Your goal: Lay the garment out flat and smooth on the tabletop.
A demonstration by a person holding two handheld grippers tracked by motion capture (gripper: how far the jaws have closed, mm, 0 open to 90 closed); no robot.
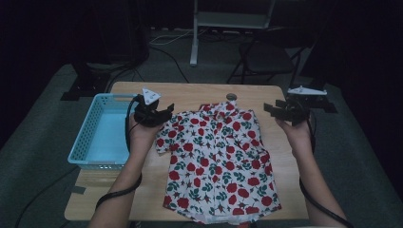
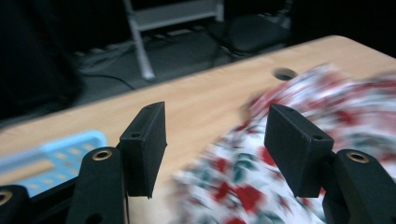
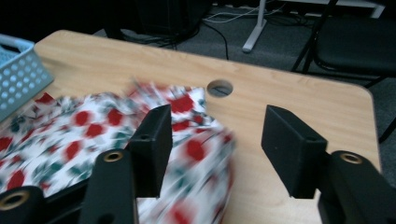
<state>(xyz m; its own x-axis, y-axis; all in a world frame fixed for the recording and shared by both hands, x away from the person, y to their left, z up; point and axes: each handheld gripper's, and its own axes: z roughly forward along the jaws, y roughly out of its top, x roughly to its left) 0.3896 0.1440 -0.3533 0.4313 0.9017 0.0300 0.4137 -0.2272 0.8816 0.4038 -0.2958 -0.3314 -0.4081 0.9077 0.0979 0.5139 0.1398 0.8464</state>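
Item: rose-print shirt, lying flat, collar away, mid wooden surface. Left gripper and right gripper: fingers spread, empty, above shoulders. Blue basket left. Advice: regrip both shoulder seams evenly for folding

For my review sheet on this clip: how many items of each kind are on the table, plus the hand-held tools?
Floral shirt: 1
Light blue basket: 1
Hand-held tools: 2, the left tool and the right tool, both open and above the wooden table, nothing between their jaws
Total: 4
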